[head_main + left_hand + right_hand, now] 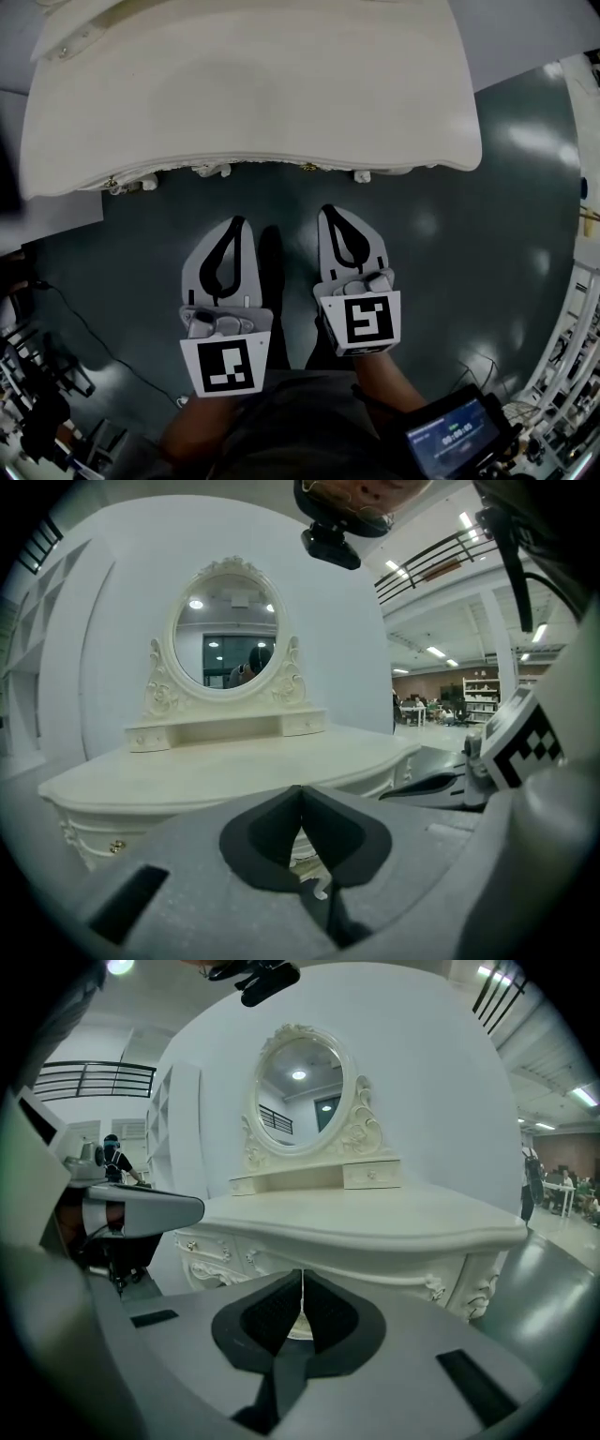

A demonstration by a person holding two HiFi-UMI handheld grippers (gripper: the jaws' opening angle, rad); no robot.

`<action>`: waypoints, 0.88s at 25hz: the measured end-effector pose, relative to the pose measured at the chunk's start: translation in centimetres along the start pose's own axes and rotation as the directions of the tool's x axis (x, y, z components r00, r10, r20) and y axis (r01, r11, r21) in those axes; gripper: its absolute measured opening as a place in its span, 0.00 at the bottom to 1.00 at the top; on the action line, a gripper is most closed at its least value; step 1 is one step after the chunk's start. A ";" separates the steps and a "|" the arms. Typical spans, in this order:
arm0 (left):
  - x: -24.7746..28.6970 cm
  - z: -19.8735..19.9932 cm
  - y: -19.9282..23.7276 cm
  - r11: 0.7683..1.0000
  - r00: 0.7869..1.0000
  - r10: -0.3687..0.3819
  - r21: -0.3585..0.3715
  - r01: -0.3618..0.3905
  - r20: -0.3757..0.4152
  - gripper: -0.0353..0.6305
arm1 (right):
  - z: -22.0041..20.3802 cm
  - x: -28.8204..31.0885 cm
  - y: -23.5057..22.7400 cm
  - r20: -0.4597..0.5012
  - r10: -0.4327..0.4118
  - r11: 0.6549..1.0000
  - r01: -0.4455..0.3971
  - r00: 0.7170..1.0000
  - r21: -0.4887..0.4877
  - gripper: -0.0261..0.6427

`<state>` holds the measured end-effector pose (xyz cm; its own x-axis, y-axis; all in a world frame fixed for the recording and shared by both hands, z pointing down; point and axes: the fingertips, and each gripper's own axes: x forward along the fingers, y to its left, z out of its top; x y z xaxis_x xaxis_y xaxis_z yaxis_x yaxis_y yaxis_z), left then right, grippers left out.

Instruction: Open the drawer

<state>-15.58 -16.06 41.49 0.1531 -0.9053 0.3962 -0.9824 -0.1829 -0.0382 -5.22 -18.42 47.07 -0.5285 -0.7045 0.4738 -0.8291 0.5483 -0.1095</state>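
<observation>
A cream dressing table point(244, 84) fills the top of the head view, and its carved drawer fronts run under the tabletop edge. A drawer front with a gold knob point(114, 847) shows in the left gripper view, and more fronts point(220, 1258) show in the right gripper view. Two small drawers point(370, 1175) sit under the oval mirror point(302, 1072). My left gripper point(239, 222) point(300, 789) and right gripper point(327, 210) point(302, 1274) hang side by side in front of the table, short of it. Both are shut and hold nothing.
Dark green floor point(469, 244) lies below the grippers. Cables and gear point(47, 394) crowd the lower left, a screen device point(459, 436) sits at the lower right, and racks point(577, 319) line the right edge. A white wall stands behind the table.
</observation>
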 end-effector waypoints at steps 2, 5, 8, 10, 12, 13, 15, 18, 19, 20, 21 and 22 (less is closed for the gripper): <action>0.8 -0.7 0.1 1.000 1.000 -0.013 0.002 0.013 -0.006 0.08 | -0.6 1.0 -0.4 -0.001 -0.011 1.000 0.011 1.000 0.006 0.06; 0.5 0.0 0.0 1.000 1.000 -0.029 0.005 0.029 -0.011 0.08 | 0.4 0.7 -0.5 0.014 -0.024 1.000 0.024 1.000 0.013 0.08; 0.3 0.4 0.2 0.999 0.999 -0.033 -0.004 0.033 -0.018 0.08 | 1.0 0.9 -0.7 0.016 -0.044 0.999 0.043 0.999 0.027 0.26; 0.2 0.6 0.2 0.999 0.999 -0.038 -0.002 0.038 -0.020 0.08 | 1.2 0.9 -0.8 0.016 -0.055 0.998 0.055 0.998 0.030 0.27; 0.2 0.8 0.4 0.999 0.999 -0.042 0.000 0.042 -0.021 0.08 | 1.3 1.1 -0.9 0.011 -0.064 0.998 0.063 0.998 0.031 0.27; 0.2 0.9 0.4 0.999 0.999 -0.043 -0.002 0.043 -0.023 0.08 | 1.3 1.1 -0.9 0.007 -0.067 0.997 0.067 0.998 0.032 0.27; 0.1 1.1 0.4 0.999 0.999 -0.045 -0.003 0.045 -0.024 0.08 | 1.3 1.1 -1.1 -0.004 -0.073 0.997 0.073 0.997 0.034 0.27; -0.1 1.5 0.4 0.999 0.999 -0.046 -0.004 0.046 -0.022 0.08 | 1.4 1.2 -1.5 -0.013 -0.082 0.996 0.083 0.997 0.037 0.28; -0.2 1.5 0.4 0.999 0.999 -0.045 -0.006 0.045 -0.023 0.08 | 1.5 1.2 -1.6 -0.013 -0.086 0.996 0.087 0.996 0.038 0.28; -0.3 1.6 0.3 0.999 0.999 -0.043 -0.008 0.043 -0.024 0.08 | 1.5 1.3 -1.7 -0.012 -0.089 0.995 0.089 0.996 0.038 0.28; -0.4 1.6 0.3 0.999 0.999 -0.041 -0.010 0.041 -0.024 0.08 | 1.6 1.4 -1.8 -0.012 -0.091 0.995 0.091 0.996 0.037 0.28; -0.4 1.7 0.4 0.999 0.999 -0.039 -0.012 0.039 -0.024 0.08 | 1.7 1.5 -1.8 -0.013 -0.092 0.995 0.092 0.996 0.037 0.28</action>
<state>-15.85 -16.40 39.78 0.1887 -0.8879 0.4196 -0.9769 -0.2134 -0.0122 -4.81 -21.22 46.46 -0.4480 -0.7460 0.4927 -0.8804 0.4641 -0.0977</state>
